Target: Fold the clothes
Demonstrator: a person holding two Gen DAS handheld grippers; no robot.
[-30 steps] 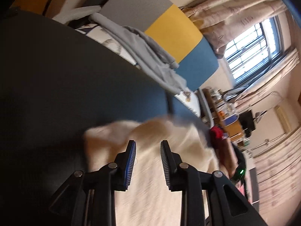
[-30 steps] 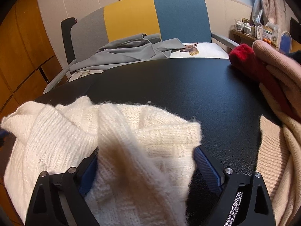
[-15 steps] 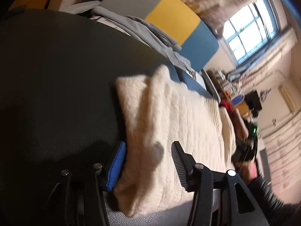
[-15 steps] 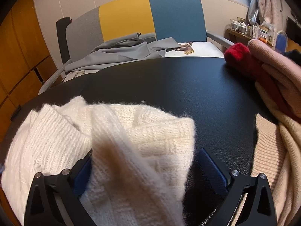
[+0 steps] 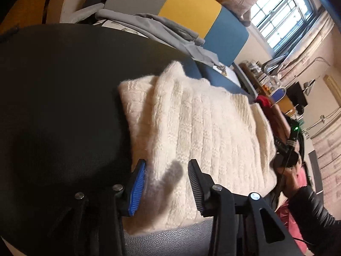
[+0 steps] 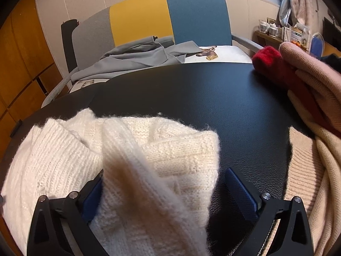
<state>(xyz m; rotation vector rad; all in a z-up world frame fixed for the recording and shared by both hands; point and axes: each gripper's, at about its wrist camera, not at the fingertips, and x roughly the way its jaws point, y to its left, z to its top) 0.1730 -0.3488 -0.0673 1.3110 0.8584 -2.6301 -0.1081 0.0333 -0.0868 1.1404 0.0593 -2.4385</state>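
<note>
Left wrist view: the left gripper (image 5: 166,183), jaws wide, hangs over the folded cream knit sweater (image 5: 191,128) on the black counter (image 5: 59,89).

Right wrist view: the right gripper (image 6: 168,192), jaws wide, apparently straddles the sweater's (image 6: 149,160) raised fold, beside a beige sweater (image 6: 309,170).

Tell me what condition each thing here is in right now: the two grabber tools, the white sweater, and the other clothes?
left gripper: open, fingers astride the sweater's edge.
right gripper: open wide, sweater bunched between its fingers.
cream sweater: folded, lying on the black table.
grey garment: crumpled, unfolded on the chair.
red garment: heaped unfolded at the table's right.
pink garment: heaped on the red one.
</note>
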